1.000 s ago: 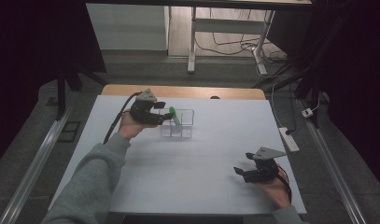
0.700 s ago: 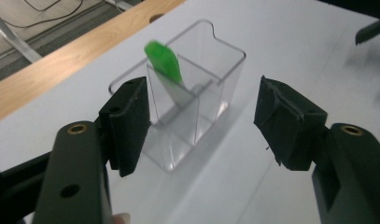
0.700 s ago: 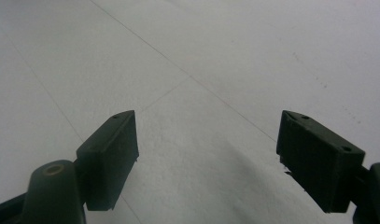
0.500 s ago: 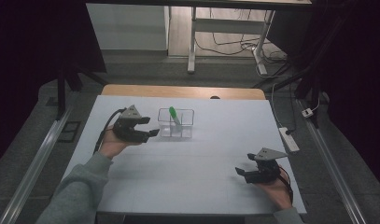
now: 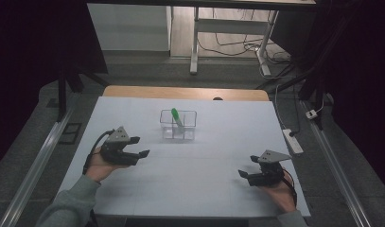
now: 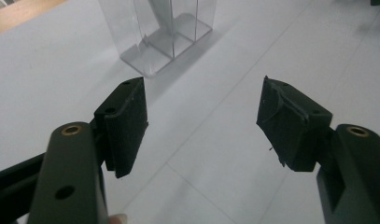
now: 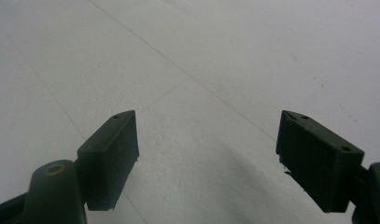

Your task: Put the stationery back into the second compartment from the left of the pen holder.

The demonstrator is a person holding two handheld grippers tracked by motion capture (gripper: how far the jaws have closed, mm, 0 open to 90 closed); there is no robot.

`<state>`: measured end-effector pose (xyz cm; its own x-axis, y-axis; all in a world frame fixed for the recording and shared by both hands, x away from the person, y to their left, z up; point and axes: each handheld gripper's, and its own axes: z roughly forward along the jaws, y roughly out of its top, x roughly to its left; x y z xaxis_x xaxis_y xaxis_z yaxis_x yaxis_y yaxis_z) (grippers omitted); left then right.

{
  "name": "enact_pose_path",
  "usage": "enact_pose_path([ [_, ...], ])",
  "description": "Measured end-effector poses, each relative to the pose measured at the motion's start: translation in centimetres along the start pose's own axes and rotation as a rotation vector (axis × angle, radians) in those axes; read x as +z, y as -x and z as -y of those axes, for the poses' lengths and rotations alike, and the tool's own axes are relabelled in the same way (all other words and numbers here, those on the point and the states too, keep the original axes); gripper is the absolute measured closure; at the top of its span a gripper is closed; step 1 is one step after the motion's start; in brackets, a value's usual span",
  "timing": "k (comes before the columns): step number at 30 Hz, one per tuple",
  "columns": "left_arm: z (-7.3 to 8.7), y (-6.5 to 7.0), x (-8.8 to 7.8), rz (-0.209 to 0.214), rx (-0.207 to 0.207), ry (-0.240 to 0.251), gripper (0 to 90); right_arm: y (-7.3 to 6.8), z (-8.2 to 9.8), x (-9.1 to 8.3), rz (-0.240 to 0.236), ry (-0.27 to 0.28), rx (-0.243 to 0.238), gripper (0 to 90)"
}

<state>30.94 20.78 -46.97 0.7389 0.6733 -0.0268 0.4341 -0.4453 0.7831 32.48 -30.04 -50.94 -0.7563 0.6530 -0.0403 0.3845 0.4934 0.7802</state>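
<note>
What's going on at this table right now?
A person holds a gripper in each hand over a white table. A green marker stands tilted in a clear compartmented holder. The left gripper sits to the holder's left, apart from it; its jaws have just been opening, with nothing between them. The right gripper is open and empty near the table's front right.

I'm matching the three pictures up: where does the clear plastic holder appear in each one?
High view: clear holder stands at centre, green marker inside.
Left gripper view: top centre, beyond the jaws.
Right gripper view: not in it.
Shared landmark: white table.
</note>
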Motion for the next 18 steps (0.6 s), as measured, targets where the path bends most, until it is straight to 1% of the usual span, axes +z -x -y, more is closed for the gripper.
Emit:
enact_pose_path([
  [5,1.6,0.3,-0.6,-0.012,-0.008,-0.005,32.7,0.0,0.0,0.0,-0.003,0.001,0.001,20.5],
  [9,3.2,0.3,-0.8,-0.020,-0.035,-0.014,32.4,0.0,0.0,0.0,-0.002,0.002,0.005,20.6],
  [12,4.4,0.3,-0.9,-0.030,-0.055,-0.011,32.4,-0.1,0.0,0.0,0.001,0.003,0.005,20.6],
  [15,5.3,0.3,-1.0,-0.038,-0.065,0.000,32.8,-0.1,0.0,0.0,0.002,0.001,0.003,20.6],
  [18,6.1,0.3,-1.1,-0.036,-0.075,-0.006,32.7,-0.1,0.0,0.0,0.003,-0.002,0.003,20.6],
])
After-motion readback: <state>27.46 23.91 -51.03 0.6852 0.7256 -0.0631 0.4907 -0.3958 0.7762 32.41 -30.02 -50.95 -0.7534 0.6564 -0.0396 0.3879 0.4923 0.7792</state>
